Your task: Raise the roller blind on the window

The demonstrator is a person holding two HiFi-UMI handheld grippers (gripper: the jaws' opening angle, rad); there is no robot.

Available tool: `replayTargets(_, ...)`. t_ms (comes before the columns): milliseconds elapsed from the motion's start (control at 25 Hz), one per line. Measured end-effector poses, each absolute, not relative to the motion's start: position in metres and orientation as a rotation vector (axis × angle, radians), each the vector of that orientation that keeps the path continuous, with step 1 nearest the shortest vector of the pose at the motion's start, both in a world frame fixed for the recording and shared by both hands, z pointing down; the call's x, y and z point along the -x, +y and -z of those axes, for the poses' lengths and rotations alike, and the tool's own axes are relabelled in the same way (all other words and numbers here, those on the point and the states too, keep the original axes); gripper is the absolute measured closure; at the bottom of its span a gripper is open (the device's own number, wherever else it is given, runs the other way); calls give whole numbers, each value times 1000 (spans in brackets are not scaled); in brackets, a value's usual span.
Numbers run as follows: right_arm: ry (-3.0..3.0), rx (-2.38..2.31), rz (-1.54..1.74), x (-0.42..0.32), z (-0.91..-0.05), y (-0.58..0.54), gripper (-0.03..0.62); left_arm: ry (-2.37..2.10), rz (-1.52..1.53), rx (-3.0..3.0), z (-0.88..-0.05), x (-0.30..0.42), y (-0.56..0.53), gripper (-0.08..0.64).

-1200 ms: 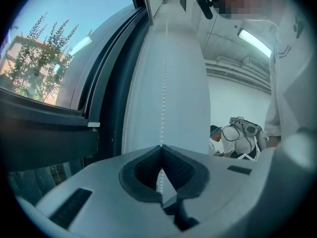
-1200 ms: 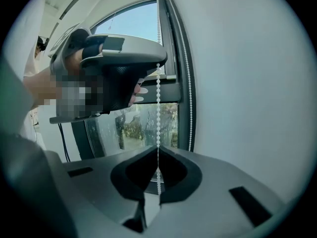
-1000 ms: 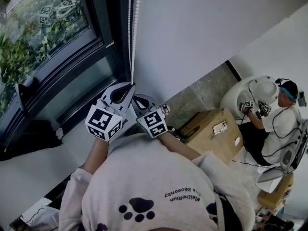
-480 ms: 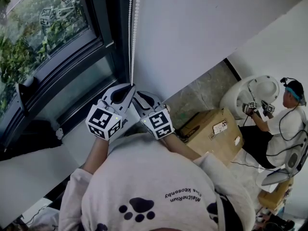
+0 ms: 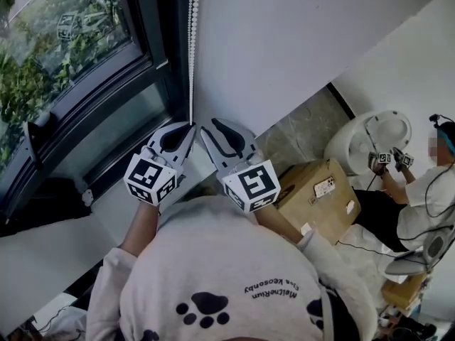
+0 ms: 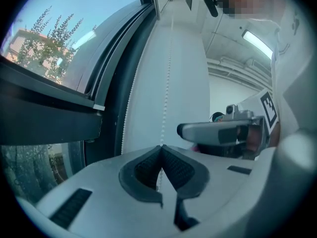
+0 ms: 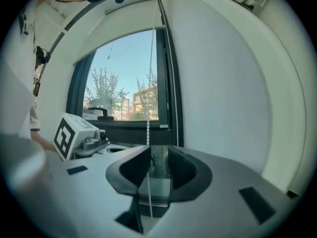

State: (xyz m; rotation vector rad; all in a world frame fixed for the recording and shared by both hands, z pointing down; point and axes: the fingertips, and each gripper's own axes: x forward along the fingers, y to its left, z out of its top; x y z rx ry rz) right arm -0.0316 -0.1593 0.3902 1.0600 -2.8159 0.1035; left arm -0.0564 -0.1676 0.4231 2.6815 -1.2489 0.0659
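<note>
A white bead chain (image 5: 190, 48) hangs down beside the dark window frame (image 5: 153, 48). My left gripper (image 5: 186, 128) is shut on the chain's lower part; in the left gripper view its jaws (image 6: 161, 148) meet on the beads and the chain (image 6: 168, 73) runs up from them. My right gripper (image 5: 206, 128) is just right of it, open. In the right gripper view the chain (image 7: 150, 83) drops into the narrow gap between its jaws (image 7: 159, 155), near the left jaw and not pinched. No blind fabric covers the glass that shows.
A white wall (image 5: 298, 41) rises to the right of the chain. A cardboard box (image 5: 313, 194) stands on the floor at the right. Beyond it, a second person (image 5: 419, 190) sits by a round white object (image 5: 370, 137). A pale sill (image 5: 43, 254) runs under the window.
My right gripper has risen and come forward, level with the left one and up to the chain. The left gripper has kept its hold and barely moved.
</note>
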Motion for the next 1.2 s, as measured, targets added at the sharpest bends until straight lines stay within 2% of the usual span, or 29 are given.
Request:
replayTargets(520,-2951,-1023,46,60,-304,-166,492,-1215,-62,-2710,-423,44,-161,552)
replayTargets(680,-2942,-1057,124,60,-286,-169,543,-1202,-62,-2717,-423,40,-158,552)
replayTargets(840,-2950,-1045,89,61,-286,-167,575,-1199,-61,-2721,-424,40,-158,552)
replayTargets(1200,-2931,-1032,4,65,-318,-166,577,-1194,-141,-2684,-457,43,-155,552)
